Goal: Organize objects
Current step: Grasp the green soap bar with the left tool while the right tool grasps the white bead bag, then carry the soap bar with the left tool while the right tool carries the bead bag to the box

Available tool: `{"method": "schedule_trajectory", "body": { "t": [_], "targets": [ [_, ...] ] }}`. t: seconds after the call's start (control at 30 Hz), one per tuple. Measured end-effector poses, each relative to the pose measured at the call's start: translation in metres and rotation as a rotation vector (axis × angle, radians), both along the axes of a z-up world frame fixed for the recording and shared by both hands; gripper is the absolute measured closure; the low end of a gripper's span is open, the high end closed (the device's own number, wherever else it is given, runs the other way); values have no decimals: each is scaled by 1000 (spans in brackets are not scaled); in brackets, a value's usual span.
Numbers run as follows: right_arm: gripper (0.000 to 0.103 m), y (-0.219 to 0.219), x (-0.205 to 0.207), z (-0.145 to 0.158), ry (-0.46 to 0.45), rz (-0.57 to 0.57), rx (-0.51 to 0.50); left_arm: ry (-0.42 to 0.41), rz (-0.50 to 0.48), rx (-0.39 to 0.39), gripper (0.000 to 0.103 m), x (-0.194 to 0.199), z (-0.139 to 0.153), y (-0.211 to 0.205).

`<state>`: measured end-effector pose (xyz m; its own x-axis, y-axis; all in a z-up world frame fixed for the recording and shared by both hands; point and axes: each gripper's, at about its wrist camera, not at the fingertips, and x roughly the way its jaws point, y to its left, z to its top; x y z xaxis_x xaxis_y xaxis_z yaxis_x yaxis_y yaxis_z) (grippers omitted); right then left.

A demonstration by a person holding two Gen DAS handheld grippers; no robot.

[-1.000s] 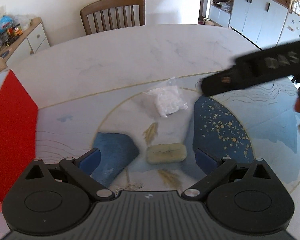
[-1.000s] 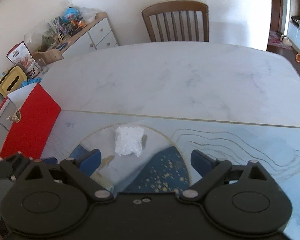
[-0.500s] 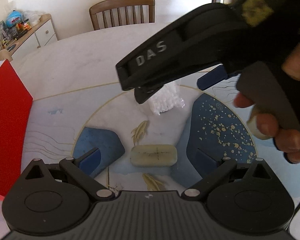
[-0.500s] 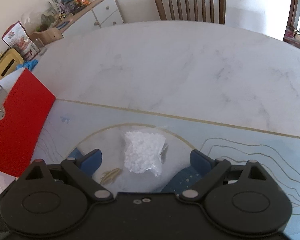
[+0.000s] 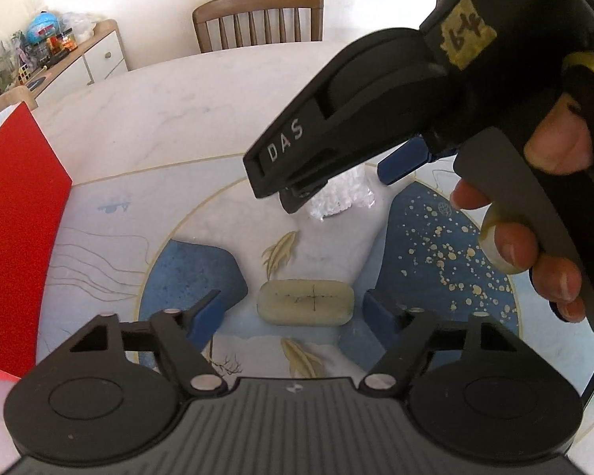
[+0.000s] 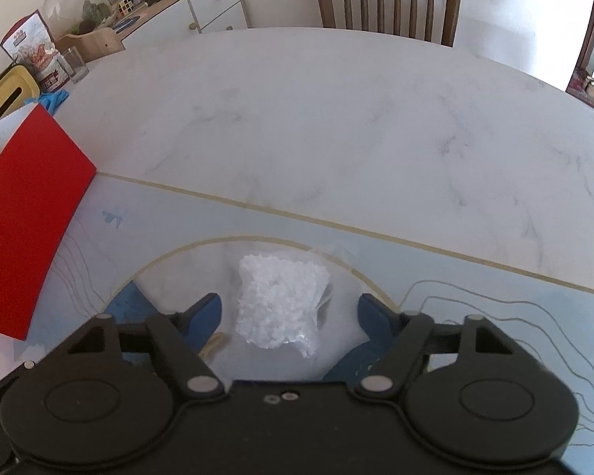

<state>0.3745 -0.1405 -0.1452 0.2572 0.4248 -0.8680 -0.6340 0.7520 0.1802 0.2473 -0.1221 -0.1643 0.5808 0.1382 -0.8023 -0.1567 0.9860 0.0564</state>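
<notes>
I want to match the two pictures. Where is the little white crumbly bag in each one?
Left wrist view: the white bag lies above centre on the mat, partly hidden behind the right hand-held gripper.
Right wrist view: it lies low in the middle, between that gripper's blue fingers.
Shared landmark: the red box at the left edge.
</notes>
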Motion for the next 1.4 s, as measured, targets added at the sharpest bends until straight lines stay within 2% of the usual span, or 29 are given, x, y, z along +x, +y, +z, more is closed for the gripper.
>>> {"method": "schedule_trajectory", "body": {
  "t": [0.07, 0.13, 0.17, 0.27, 0.4, 0.77, 1.1, 1.23, 1.4],
  "targets": [
    [37, 1, -2, 1, -18, 7, -18, -1, -7, 0, 39, -1, 1, -1],
    [44, 1, -3, 2, -18, 14, -15, -1, -16, -7, 49, 0, 1, 1],
    [50, 0, -3, 2, -14, 15, -12, 0, -21, -10, 51, 0, 2, 0],
    [62, -2, -4, 4, -13, 17, -12, 3, -29, 2, 52, -1, 2, -2],
    [71, -5, -6, 6, -10, 19, -1, 11, -27, -5, 53, -2, 3, 0],
    [73, -26, -29, 35, -23, 48, 74, -19, -5, -15, 53, -15, 22, 17],
    [73, -43, -58, 74, -51, 61, 151, -78, 1, -32, 53, -35, 57, 33],
    [73, -46, -74, 88, -64, 72, 147, -92, 11, -27, 52, -45, 70, 41],
    [73, -47, -92, 105, -80, 78, 155, -90, 41, -56, 53, -58, 85, 60]
  ]
}}
